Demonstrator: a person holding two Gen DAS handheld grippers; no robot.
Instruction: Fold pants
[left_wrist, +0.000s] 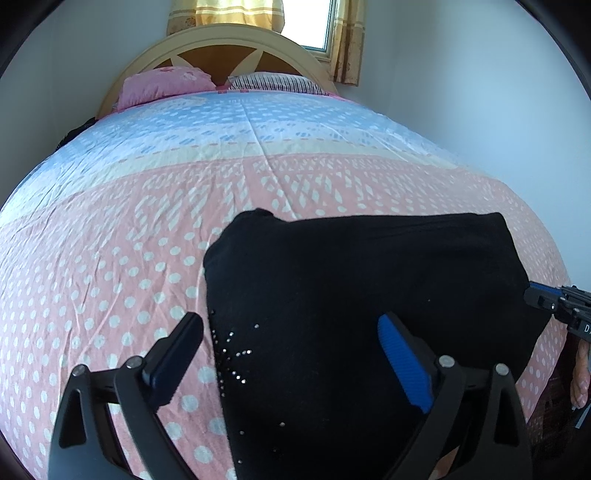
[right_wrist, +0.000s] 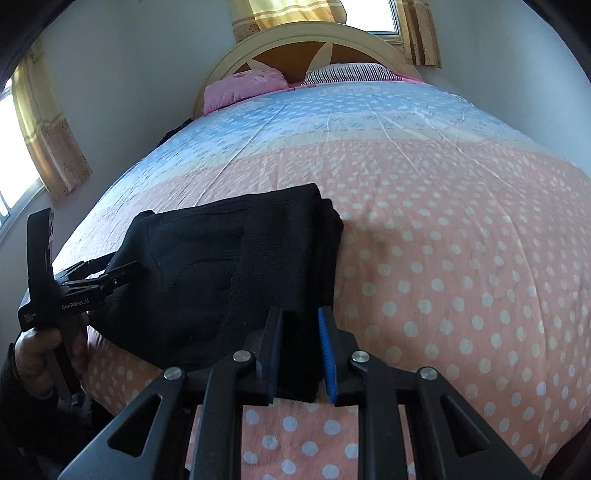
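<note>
Pinching black pants (right_wrist: 236, 266) edge: right hand-held gripper (right_wrist: 300, 354); left hand-held gripper (left_wrist: 291, 354) agape, angled down.

Black pants (left_wrist: 354, 295), folded into a thick rectangular bundle, lie flat on the polka-dot bedspread (left_wrist: 110, 258).

Black pants (left_wrist: 369, 288), pink white-dotted bedspread (left_wrist: 110, 258), pink pillow (left_wrist: 162, 85)

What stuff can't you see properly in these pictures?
- Left view: the black pants' near end, cut off by the bottom edge and covered by the left gripper.
- Right view: the pants edge between the right gripper's fingers; whether they pinch it.
- Both views: the floor, hidden by the bed.
</note>
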